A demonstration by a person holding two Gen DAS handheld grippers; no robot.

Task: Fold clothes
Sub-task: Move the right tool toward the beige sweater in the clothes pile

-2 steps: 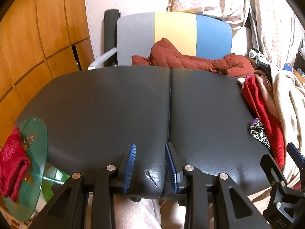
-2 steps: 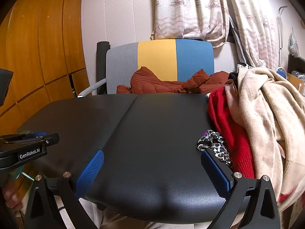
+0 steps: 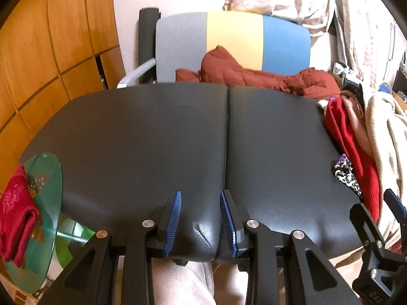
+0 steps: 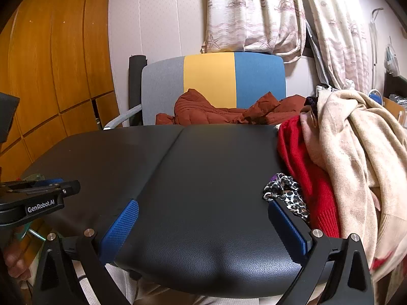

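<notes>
A pile of clothes lies at the right edge of the black padded table (image 4: 203, 178): a red sweater (image 4: 305, 178), a cream knit (image 4: 356, 152) over it and a leopard-print piece (image 4: 287, 193) in front. The pile also shows in the left wrist view (image 3: 356, 147). My right gripper (image 4: 203, 226) is open wide and empty at the table's near edge, its right finger just beside the leopard piece. My left gripper (image 3: 201, 223) is open with a narrower gap, empty, at the near edge by the centre seam.
A folded dark red garment (image 3: 15, 218) lies on a round green glass side table (image 3: 45, 203) at the left. A grey, yellow and blue chair (image 4: 213, 81) behind the table holds a rust quilted jacket (image 4: 203, 111). Wooden panels stand left, curtains at the back.
</notes>
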